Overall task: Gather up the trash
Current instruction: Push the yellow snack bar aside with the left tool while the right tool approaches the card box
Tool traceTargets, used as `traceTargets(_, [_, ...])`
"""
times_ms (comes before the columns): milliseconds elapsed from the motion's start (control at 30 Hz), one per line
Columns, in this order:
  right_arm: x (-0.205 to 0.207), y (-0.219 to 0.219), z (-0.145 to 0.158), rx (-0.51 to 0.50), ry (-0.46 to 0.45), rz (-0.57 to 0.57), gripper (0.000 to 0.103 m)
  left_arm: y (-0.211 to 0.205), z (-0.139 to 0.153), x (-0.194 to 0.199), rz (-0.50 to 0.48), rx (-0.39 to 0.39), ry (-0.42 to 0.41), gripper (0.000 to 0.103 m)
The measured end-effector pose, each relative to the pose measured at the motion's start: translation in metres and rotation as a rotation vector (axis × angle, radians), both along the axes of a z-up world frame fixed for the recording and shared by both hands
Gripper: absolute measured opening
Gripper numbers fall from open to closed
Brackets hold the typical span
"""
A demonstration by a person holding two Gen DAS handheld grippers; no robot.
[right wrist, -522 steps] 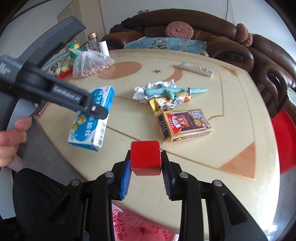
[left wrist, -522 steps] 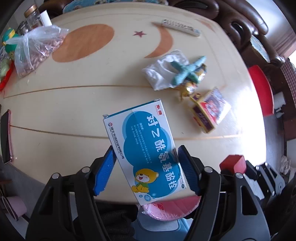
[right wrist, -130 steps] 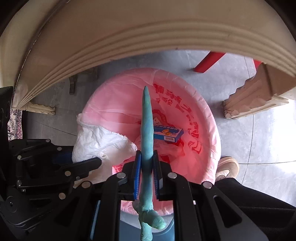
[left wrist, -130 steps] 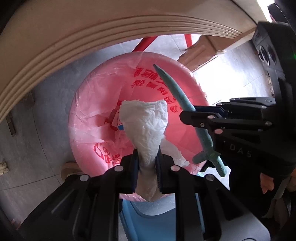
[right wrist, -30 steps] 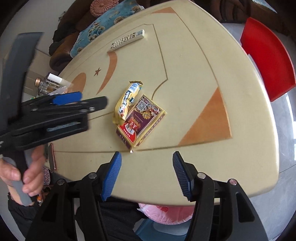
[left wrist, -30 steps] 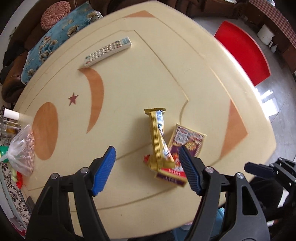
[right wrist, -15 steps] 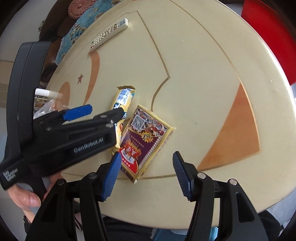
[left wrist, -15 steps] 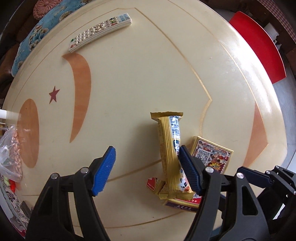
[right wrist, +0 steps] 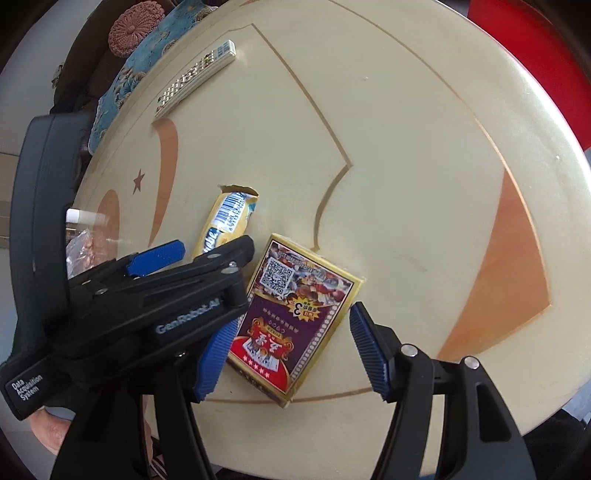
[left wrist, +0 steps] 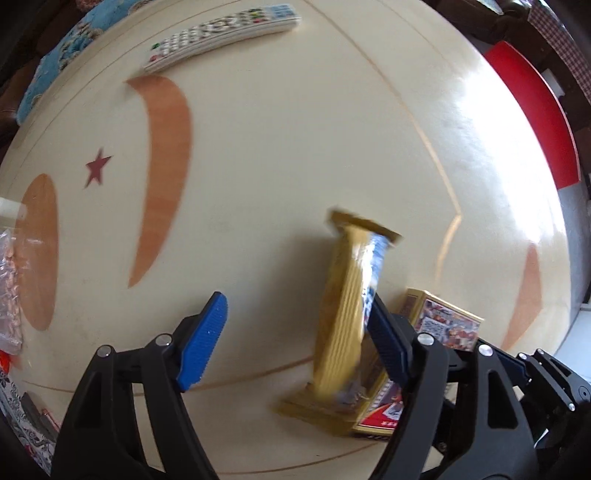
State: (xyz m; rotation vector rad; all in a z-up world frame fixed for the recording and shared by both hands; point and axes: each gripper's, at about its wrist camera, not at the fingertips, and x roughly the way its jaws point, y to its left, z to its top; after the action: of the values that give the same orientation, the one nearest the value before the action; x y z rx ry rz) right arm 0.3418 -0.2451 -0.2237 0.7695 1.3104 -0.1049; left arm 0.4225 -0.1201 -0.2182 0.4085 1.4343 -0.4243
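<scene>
Cream table (right wrist: 406,155), both grippers low over the trash near its front edge.
Left gripper (left wrist: 295,332) jaws apart, just opened wider, gold snack wrapper (left wrist: 347,314) between them beside one pad; right gripper (right wrist: 291,350) likewise widening, straddling the card box (right wrist: 291,314), pads clear. Open tabletop beyond; remote (left wrist: 221,33) at far edge, red chair (left wrist: 535,114) outside.

Two grippers closing in on the last litter on the cream table (right wrist: 406,155).

The right gripper (right wrist: 291,350), its jaws just widened, straddles the purple card box (right wrist: 295,317) without pressing it. The left gripper (right wrist: 199,254) reaches across beside the yellow snack wrapper (right wrist: 229,218). A remote control (right wrist: 195,75) lies far off.
</scene>
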Motion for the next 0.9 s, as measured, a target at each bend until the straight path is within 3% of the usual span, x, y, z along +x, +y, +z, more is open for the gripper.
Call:
traceTargets(100, [0.003, 0.01, -0.001, -0.012, -0.011, 0.008, 0.074, 0.011, 0.002, 0.001, 0.003, -0.01, -0.006, 0.071])
traceTargets(367, [0.034, 0.039, -0.003, -0.145, 0.06, 0.1, 0.085, 0.047, 0.005, 0.014, 0.035, -0.059, -0.005, 0.071])
traceTargets(633, [0.034, 0.067, -0.002, -0.305, 0.061, 0.254, 0.082, 0.056, 0.004, 0.01, -0.019, -0.029, -0.037, 0.072])
traceTargets(800, [0.031, 0.06, 0.001, -0.277, 0.073, 0.284, 0.07, 0.054, 0.004, 0.013, -0.072, -0.016, -0.043, 0.073])
traceTargets(900, [0.03, 0.054, 0.001, -0.235, 0.068, 0.298, 0.069, 0.04, 0.007, 0.013, -0.13, 0.009, -0.075, 0.076])
